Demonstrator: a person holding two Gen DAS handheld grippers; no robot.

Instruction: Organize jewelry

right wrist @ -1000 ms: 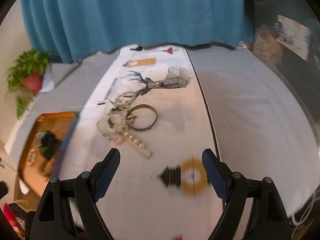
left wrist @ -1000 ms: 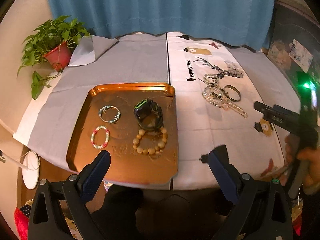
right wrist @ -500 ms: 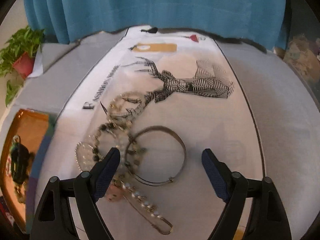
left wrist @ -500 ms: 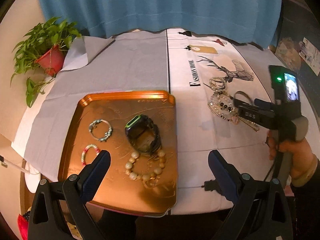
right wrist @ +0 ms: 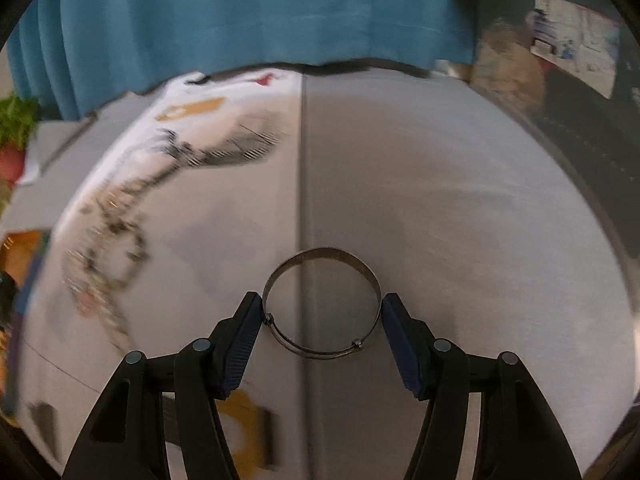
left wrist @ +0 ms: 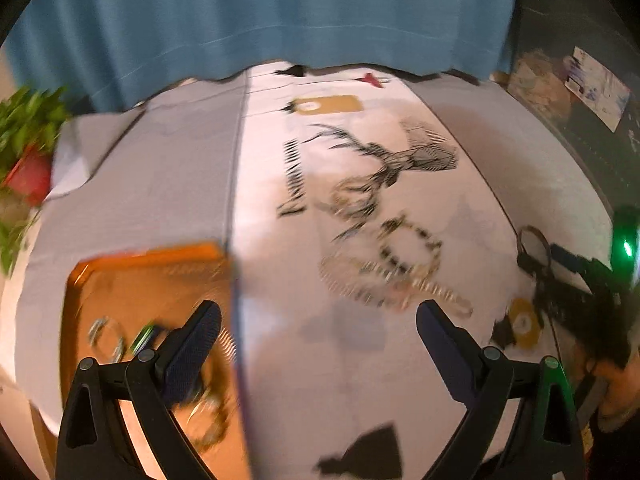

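Observation:
My right gripper (right wrist: 322, 312) is shut on a thin metal bangle (right wrist: 324, 249), its pads pressing the ring's two sides, and it holds the bangle above the grey cloth. From the left wrist view that gripper (left wrist: 538, 258) shows at the far right with the bangle (left wrist: 532, 232) in it. A tangled pile of chains and bead bracelets (left wrist: 392, 276) lies on the white printed cloth. An orange tray (left wrist: 152, 276) at the left holds bracelets (left wrist: 106, 336) and a dark watch (left wrist: 146, 334). My left gripper (left wrist: 318, 320) hangs open and empty between the tray and the pile.
A potted plant (left wrist: 28, 148) stands at the table's far left corner. A blue curtain (left wrist: 260, 20) hangs behind the table. A person's hand (left wrist: 616, 392) grips the right tool's handle. The picture is blurred by motion.
The right gripper closed on the bangle and carried it out of the pile toward the grey cloth at the right. The left gripper swung from above the tray toward the pile.

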